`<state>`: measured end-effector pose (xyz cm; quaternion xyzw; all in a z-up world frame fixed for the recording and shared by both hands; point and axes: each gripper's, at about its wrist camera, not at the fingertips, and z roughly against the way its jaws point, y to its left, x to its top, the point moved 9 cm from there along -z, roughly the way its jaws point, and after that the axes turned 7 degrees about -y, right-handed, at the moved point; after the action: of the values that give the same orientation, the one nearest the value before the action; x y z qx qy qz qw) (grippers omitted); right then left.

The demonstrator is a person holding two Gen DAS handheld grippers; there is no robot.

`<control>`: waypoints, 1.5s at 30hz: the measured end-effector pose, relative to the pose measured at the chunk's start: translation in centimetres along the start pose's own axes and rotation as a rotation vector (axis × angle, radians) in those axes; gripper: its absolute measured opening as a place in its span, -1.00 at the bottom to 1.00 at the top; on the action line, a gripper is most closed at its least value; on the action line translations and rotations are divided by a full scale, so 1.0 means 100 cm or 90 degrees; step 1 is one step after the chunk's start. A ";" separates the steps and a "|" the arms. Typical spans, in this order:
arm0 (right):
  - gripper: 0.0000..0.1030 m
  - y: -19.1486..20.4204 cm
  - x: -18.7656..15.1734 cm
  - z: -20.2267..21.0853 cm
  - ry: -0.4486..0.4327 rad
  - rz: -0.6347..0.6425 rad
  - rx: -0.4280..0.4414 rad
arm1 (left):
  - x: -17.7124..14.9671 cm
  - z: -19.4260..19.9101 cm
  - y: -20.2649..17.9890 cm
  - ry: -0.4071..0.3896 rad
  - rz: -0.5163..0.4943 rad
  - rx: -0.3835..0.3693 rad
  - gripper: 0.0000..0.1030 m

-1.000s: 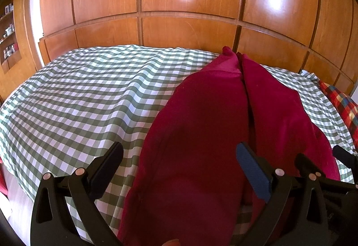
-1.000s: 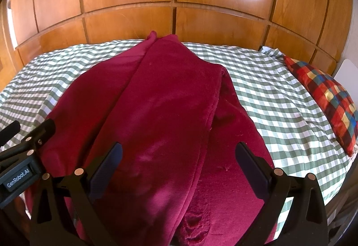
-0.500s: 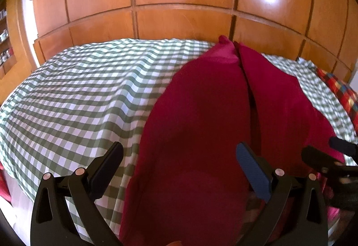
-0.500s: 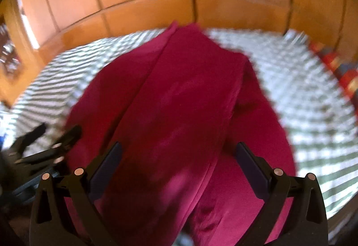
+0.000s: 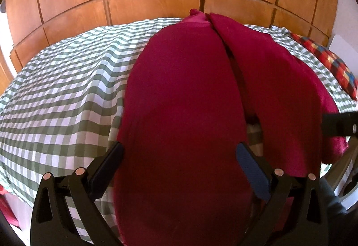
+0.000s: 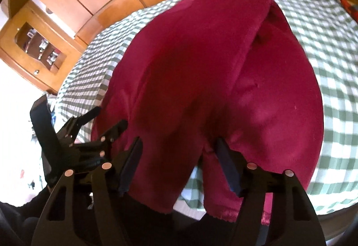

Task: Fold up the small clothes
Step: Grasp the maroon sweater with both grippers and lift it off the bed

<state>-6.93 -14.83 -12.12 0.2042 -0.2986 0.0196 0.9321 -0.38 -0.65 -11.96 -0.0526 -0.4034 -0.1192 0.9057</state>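
Both hand-held grippers have been lowered toward the bed's near edge since the earlier frame. One red garment is seen spread lengthwise on the one checked bedspread. Two grippers are counted: the left hand-held gripper is held with jaws wide apart over the garment's left half; the right hand-held gripper is closing, cloth between its jaws but not yet pinched. One multicoloured pillow lies far right.

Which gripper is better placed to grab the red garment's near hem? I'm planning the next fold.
Probably right: the right gripper straddles the red garment hem, jaws closing. The left gripper is wide open.
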 end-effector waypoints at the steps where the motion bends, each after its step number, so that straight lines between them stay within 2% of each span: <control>1: 0.30 0.002 0.001 -0.004 0.009 0.014 -0.003 | -0.001 0.000 -0.001 0.000 -0.006 0.000 0.87; 3: 0.30 0.010 -0.006 -0.016 0.035 0.053 -0.011 | -0.005 -0.003 -0.003 0.007 -0.014 -0.002 0.69; 4: 0.20 0.014 -0.007 -0.021 0.040 0.072 -0.015 | -0.006 -0.004 -0.004 0.008 -0.017 -0.005 0.66; 5: 0.13 0.022 -0.010 -0.029 0.044 0.110 -0.021 | -0.006 -0.004 -0.005 0.006 -0.020 -0.010 0.48; 6: -0.23 0.029 -0.014 -0.036 0.049 0.145 -0.030 | -0.005 -0.003 -0.008 0.005 -0.024 -0.015 0.20; 7: -0.55 0.032 -0.014 -0.043 0.052 0.175 -0.051 | -0.003 -0.002 -0.009 0.003 -0.027 -0.022 0.01; 8: -0.61 0.034 -0.015 -0.048 0.050 0.197 -0.070 | -0.003 -0.001 -0.010 0.006 -0.025 -0.032 -0.31; 9: -0.78 0.037 -0.014 -0.047 0.047 0.208 -0.066 | -0.002 0.001 -0.009 0.008 -0.019 -0.037 -0.54; 11: -0.85 0.038 -0.006 -0.036 0.037 0.199 -0.041 | 0.001 0.005 -0.003 0.010 -0.007 -0.046 -0.85; 12: -0.85 0.038 0.003 -0.024 0.021 0.190 -0.027 | 0.003 0.007 0.002 0.013 0.011 -0.061 -0.89; 14: -0.85 0.033 0.031 0.008 -0.034 0.174 -0.017 | 0.009 0.012 0.012 0.009 0.046 -0.075 -0.90; 16: -0.85 0.016 0.058 0.032 -0.087 0.164 -0.046 | 0.018 0.016 0.024 -0.002 0.068 -0.071 -0.91; 17: -0.85 0.001 0.073 0.045 -0.114 0.159 -0.076 | 0.022 0.016 0.029 -0.007 0.073 -0.067 -0.91; 20: -0.85 -0.071 0.124 0.079 -0.177 0.139 -0.215 | 0.040 0.013 0.048 -0.028 0.082 -0.035 -0.91; 21: -0.85 -0.090 0.131 0.088 -0.184 0.131 -0.242 | 0.047 0.011 0.057 -0.034 0.092 -0.025 -0.91; 25: -0.86 -0.196 0.176 0.114 -0.195 0.077 -0.415 | 0.086 0.004 0.106 -0.069 0.132 0.050 -0.92; 26: -0.85 -0.210 0.181 0.117 -0.194 0.068 -0.436 | 0.096 0.001 0.120 -0.077 0.138 0.075 -0.92; 28: -0.86 -0.251 0.197 0.125 -0.192 0.056 -0.518 | 0.115 -0.006 0.143 -0.089 0.150 0.113 -0.92; 32: -0.86 -0.319 0.220 0.127 -0.175 0.001 -0.609 | 0.142 -0.030 0.187 -0.085 0.173 0.183 -0.92; 35: -0.84 -0.348 0.227 0.107 -0.153 -0.025 -0.596 | 0.152 -0.050 0.206 -0.065 0.185 0.233 -0.85; 36: -0.67 -0.351 0.224 0.103 -0.144 -0.023 -0.596 | 0.154 -0.053 0.210 -0.061 0.194 0.244 -0.63; 37: -0.27 -0.351 0.222 0.100 -0.139 -0.021 -0.589 | 0.156 -0.053 0.213 -0.060 0.204 0.249 -0.35; 38: 0.00 -0.348 0.220 0.096 -0.141 -0.022 -0.579 | 0.158 -0.050 0.213 -0.071 0.212 0.247 0.13; 39: 0.51 -0.336 0.215 0.096 -0.153 -0.022 -0.559 | 0.160 -0.042 0.209 -0.097 0.219 0.242 0.33; 40: 0.62 -0.329 0.212 0.096 -0.165 -0.015 -0.546 | 0.161 -0.035 0.203 -0.116 0.220 0.235 0.36; 41: 0.63 -0.316 0.206 0.097 -0.170 -0.005 -0.533 | 0.158 -0.030 0.195 -0.122 0.219 0.216 0.36; 42: 0.63 -0.298 0.194 0.095 -0.162 0.002 -0.498 | 0.153 -0.026 0.182 -0.123 0.222 0.178 0.33; 44: 0.63 -0.267 0.169 0.090 -0.147 -0.008 -0.412 | 0.140 -0.021 0.158 -0.120 0.225 0.099 0.32; 45: 0.63 -0.245 0.146 0.085 -0.127 -0.020 -0.340 | 0.132 -0.021 0.142 -0.113 0.223 0.055 0.28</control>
<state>4.28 -41.85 -6.61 -0.0430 -0.3798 -0.0945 0.9192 13.31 10.38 -3.52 -0.0932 -0.4708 0.0624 0.8751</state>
